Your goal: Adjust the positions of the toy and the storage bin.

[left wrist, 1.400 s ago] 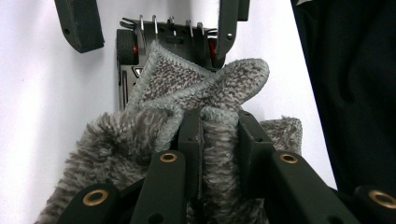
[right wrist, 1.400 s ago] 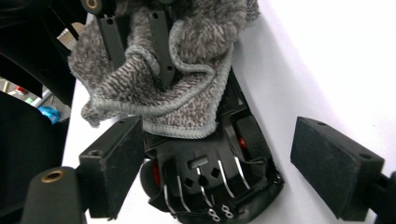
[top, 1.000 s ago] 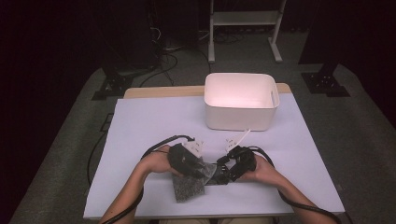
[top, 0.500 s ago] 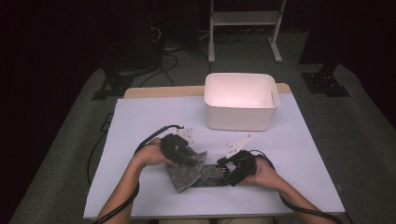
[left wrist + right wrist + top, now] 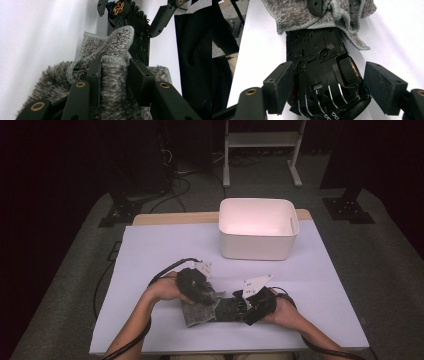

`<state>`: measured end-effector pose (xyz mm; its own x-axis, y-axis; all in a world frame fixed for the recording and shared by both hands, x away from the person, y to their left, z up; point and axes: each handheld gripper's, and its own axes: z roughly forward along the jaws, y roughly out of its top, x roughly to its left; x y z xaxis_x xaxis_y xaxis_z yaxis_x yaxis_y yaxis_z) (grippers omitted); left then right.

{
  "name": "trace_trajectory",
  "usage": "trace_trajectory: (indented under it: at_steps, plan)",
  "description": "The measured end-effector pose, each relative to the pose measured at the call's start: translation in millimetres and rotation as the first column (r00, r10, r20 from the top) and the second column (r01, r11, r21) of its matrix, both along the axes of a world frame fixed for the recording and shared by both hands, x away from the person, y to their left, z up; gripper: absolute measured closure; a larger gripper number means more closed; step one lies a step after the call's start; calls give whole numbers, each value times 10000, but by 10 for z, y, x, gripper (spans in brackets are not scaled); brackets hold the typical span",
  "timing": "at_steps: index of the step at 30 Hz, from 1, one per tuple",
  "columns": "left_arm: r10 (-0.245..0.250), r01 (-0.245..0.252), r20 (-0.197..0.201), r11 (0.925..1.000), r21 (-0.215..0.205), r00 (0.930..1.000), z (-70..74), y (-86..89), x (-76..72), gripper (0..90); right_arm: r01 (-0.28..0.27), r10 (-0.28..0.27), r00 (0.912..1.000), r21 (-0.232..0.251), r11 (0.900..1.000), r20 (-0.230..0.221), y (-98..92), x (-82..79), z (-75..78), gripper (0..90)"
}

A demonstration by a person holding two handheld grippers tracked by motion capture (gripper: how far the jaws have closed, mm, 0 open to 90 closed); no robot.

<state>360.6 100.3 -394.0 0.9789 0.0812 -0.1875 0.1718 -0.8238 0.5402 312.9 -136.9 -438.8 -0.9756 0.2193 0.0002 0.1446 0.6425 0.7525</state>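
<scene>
The toy car (image 5: 322, 75) is lain belly-up at six o'clock on the white table (image 5: 150, 255), straddled loosely by the right gripper (image 5: 328, 90) for steadying. A fold of grey cloth (image 5: 112, 75), presumably for wiping, is bracketed by the left gripper (image 5: 116, 75), whose jaws have just been opening. A white bin (image 5: 257, 227) is set at twelve o'clock; the room is dark.

Bright table, dark surroundings, soft focus

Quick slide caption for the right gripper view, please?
Right tool straddles an upturned black toy car, its nose under a grey cloth on the white table.
</scene>
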Motion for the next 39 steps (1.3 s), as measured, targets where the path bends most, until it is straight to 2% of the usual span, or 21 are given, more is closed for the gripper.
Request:
trace_trajectory:
  at_steps: [1,5,12,16,24,26,29,30,31,32,34,35,38,39]
  plan:
    - [-60,60,86,10000,11,9999,11,0,-17,639,-31,31,10000,-24,10000,75,-1,0,6,237]
    - [-267,267,340,9996,22,9991,42,5,-89,643,-134,133,9998,-41,9999,-117,6,5,42,237]
    - [-491,494,572,9988,-45,9972,57,38,-222,644,-455,440,9982,-375,9983,-403,63,43,78,223]
    - [-601,607,709,9981,-53,9957,57,41,-269,645,-669,633,9951,-456,9967,-754,124,85,93,216]
    - [-807,826,674,9962,-261,9945,91,49,-311,650,-1126,1034,9854,-621,9917,-1351,208,151,73,215]
    - [-812,834,721,9961,-278,9941,96,46,-324,649,-1335,1208,9788,-677,9887,-1652,207,170,67,215]
    - [-839,871,716,9953,-428,9939,103,57,-352,648,-1747,1553,9727,-1035,9792,-1725,245,155,38,233]
    - [-839,871,716,9953,-428,9939,103,57,-352,648,-1747,1553,9727,-1035,9792,-1725,245,155,38,233]
    - [-971,1009,643,9932,-583,9932,111,67,-363,648,-1864,1650,9708,-1143,9758,-1744,267,140,22,233]
    - [-1118,1155,541,9908,-708,9923,123,73,-380,648,-2087,1857,9649,-1128,9715,-1855,299,111,6,285]
    - [-1177,1211,511,9902,-690,9917,134,66,-394,649,-2198,1972,9633,-1133,9690,-1821,309,100,5,307]
    - [-1237,1267,455,9894,-710,9913,139,62,-396,649,-2204,1987,9630,-1080,9694,-1821,307,101,5,326]
    - [-1457,1480,337,9854,-840,9888,155,51,-410,654,-2304,2119,9543,-673,9708,-2109,265,110,26,420]
    - [-1531,1548,253,9834,-950,9879,161,49,-414,662,-2334,2147,9543,-699,9699,-2081,257,94,29,442]
